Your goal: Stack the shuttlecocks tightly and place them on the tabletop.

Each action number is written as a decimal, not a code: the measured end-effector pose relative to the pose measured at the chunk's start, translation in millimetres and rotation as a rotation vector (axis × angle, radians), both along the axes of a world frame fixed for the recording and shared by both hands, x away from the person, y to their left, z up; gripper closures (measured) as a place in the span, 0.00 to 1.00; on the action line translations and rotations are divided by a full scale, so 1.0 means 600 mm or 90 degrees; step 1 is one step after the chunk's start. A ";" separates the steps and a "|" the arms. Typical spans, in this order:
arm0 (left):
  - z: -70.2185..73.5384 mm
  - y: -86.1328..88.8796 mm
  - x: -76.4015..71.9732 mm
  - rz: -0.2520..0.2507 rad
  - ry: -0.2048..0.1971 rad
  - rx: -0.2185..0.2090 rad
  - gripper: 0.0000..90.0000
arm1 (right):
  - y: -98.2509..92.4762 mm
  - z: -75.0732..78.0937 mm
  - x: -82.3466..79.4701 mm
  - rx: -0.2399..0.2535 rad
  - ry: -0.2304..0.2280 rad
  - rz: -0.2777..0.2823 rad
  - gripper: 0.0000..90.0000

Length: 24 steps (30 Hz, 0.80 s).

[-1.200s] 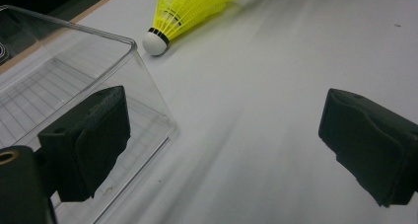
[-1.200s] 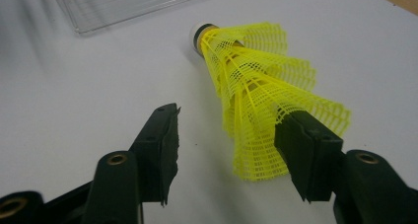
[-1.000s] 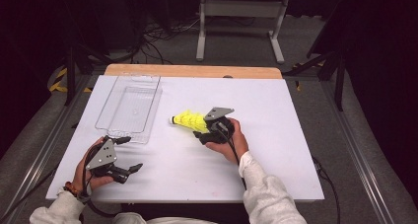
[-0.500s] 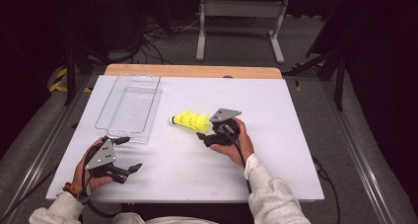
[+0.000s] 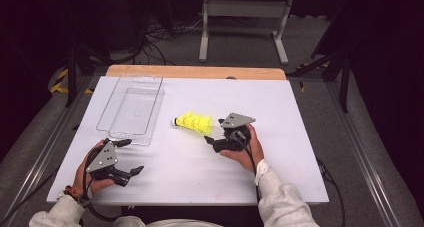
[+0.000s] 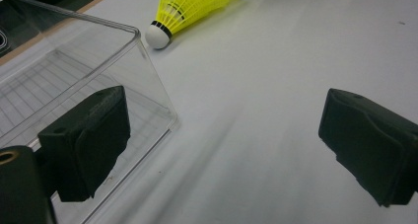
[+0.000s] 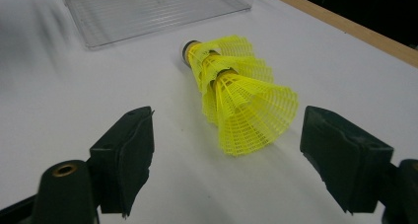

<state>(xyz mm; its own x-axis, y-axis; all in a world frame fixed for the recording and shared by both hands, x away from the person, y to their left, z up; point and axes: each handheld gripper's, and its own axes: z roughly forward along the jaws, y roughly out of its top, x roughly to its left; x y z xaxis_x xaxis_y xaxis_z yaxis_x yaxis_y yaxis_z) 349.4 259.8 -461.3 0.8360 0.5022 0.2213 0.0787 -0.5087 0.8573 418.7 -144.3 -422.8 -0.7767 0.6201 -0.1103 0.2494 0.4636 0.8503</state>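
From the high view, a stack of yellow shuttlecocks (image 5: 194, 122) is seen lying on its side on the white worktop (image 5: 280, 112), just right of the clear plastic tray (image 5: 131, 109), cork end turned toward the tray. The right gripper (image 5: 212, 135) is held just right of the shuttlecocks' open skirt, not touching it; its fingers have just been opening, and nothing is gripped. The left gripper (image 5: 128, 157) is held below the tray's near corner, fingers spread wide apart and empty.

In the left gripper view, the two black fingers (image 6: 88, 140) are seen well apart with bare worktop (image 6: 276, 86) between them. The tray's corner (image 6: 143, 76) is seen behind the left finger, and the shuttlecocks (image 6: 187, 7) lie beyond the tray's corner, white cork toward the tray.

In the right gripper view, the shuttlecocks (image 7: 236, 95) are seen lying just ahead of the gap between the wide-spread fingers (image 7: 125, 155), skirt nearest, untouched by either. The tray (image 7: 148, 9) stands beyond the cork end, apart from it.
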 end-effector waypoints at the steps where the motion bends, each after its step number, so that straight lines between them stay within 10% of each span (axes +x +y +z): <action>1: 0.001 0.001 0.000 0.002 -0.001 -0.001 0.07 | -0.001 0.000 -0.002 -0.005 -0.006 -0.002 0.23; 24: 0.002 0.007 -0.003 0.014 -0.001 -0.014 0.07 | -0.043 -0.013 -0.053 -0.006 -0.076 -0.006 0.18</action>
